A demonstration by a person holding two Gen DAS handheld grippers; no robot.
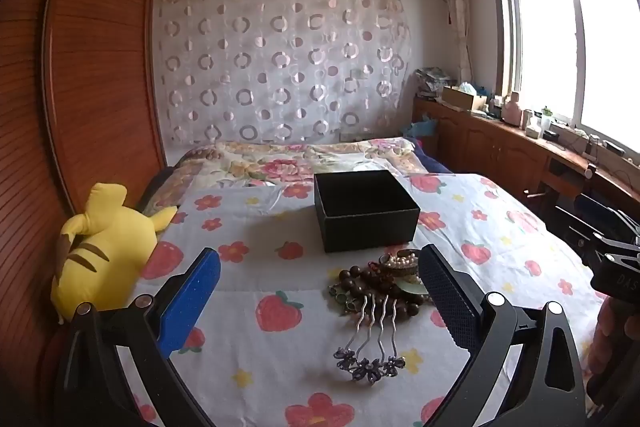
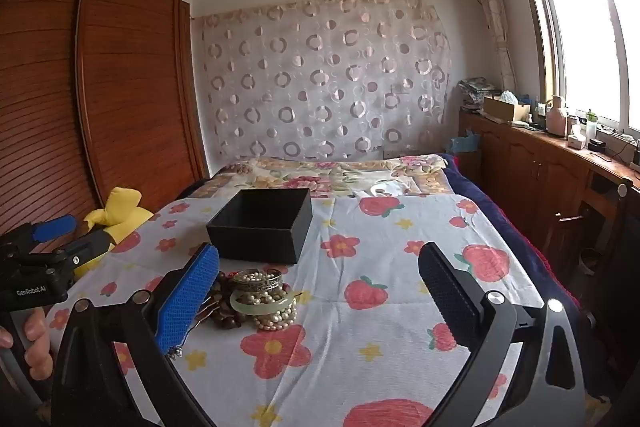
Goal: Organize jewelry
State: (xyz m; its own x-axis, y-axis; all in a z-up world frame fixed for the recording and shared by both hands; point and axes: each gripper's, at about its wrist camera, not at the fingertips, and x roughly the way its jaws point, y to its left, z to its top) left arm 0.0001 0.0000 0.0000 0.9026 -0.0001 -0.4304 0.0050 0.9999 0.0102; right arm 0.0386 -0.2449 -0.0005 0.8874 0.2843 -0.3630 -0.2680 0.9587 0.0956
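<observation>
A bed (image 1: 256,355) covered with a white sheet printed with strawberries and red flowers carries all of the task's things. A heap of jewelry (image 1: 380,287) is gathered toward the near edge of the bed, roughly midway between its left and right sides. In the heap, a string of dark wooden beads (image 1: 360,279), a pale green bangle (image 2: 262,305), a coil of pearls (image 2: 276,317) and a patterned metal bangle (image 2: 258,278) are seen touching one another. A metal hair comb (image 1: 374,339) with purple flowers at its near end is laid at the near side of the heap, its wavy prongs pointed into the beads. An open black box (image 1: 366,211) is set just beyond the heap, farther from the near edge; nothing can be made out inside it.

The left gripper (image 1: 320,291) is held above the near edge with its jaws spread wide and nothing grasped; in the left wrist view the comb and the beads are framed between its fingers without being touched. The right gripper (image 2: 318,297) is likewise released, its jaws wide apart, with the heap seen just beside its blue left finger (image 2: 188,295) in the right wrist view. Whether that finger touches the beads cannot be told.

A yellow plush toy (image 1: 108,247) is propped at the bed's left edge, against a wooden wardrobe (image 1: 80,67).
</observation>
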